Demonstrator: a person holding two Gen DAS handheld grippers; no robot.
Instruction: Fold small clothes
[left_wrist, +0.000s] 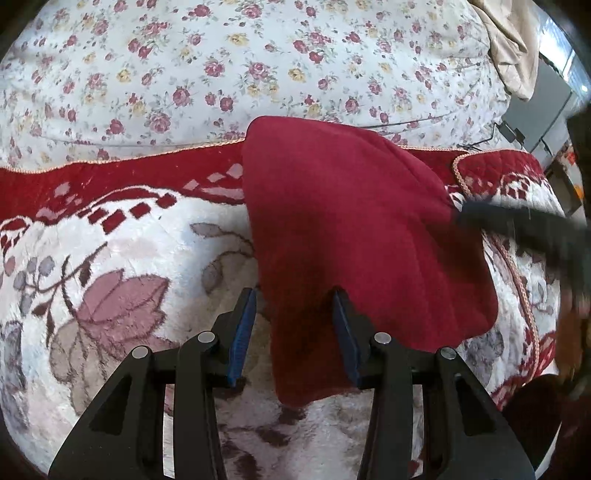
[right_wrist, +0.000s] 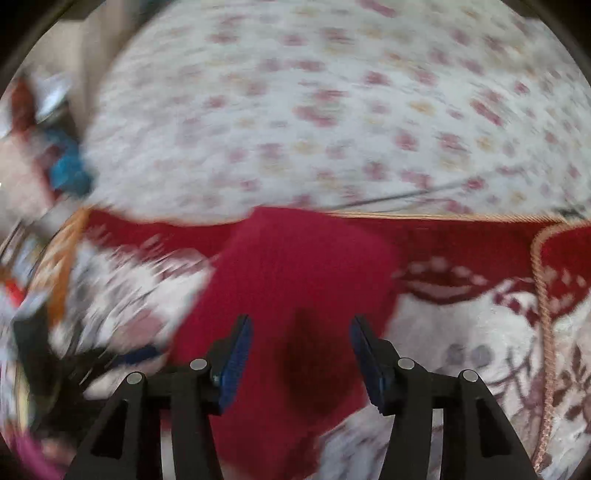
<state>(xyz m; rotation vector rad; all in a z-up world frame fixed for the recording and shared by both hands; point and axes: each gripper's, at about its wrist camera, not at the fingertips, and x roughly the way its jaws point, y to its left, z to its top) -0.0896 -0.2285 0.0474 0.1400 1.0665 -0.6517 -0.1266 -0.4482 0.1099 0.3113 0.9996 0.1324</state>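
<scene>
Blue-padded and black-framed, the left tongs (left_wrist: 293, 325) stand apart, with the near tail of a dark red garment (left_wrist: 343, 229) lying between the pads; the right-hand pad sits at the cloth's edge, the left-hand pad clear of it over the blanket, so nothing is clamped. The right tongs (right_wrist: 301, 354) are likewise apart above the same red garment (right_wrist: 291, 288), their pads not pressing on it; that view is smeared with motion. In the left wrist view the right tongs show as a dark blur (left_wrist: 517, 229) at the garment's right edge.

The garment lies flat on a plush blanket (left_wrist: 110, 280) of white and maroon with leaf patterns, spread on a bed. Its long axis runs from the narrow tail near the left tongs away toward a broad rounded end that reaches the blanket's corded border (left_wrist: 129, 157). Its left edge is fairly straight; its right edge bulges outward.

Beyond the border lies a white quilt with small roses (left_wrist: 258, 55), wide and bare. Left of the garment the blanket is open; to the right a folded-over blanket corner (left_wrist: 491, 166) sits close.
</scene>
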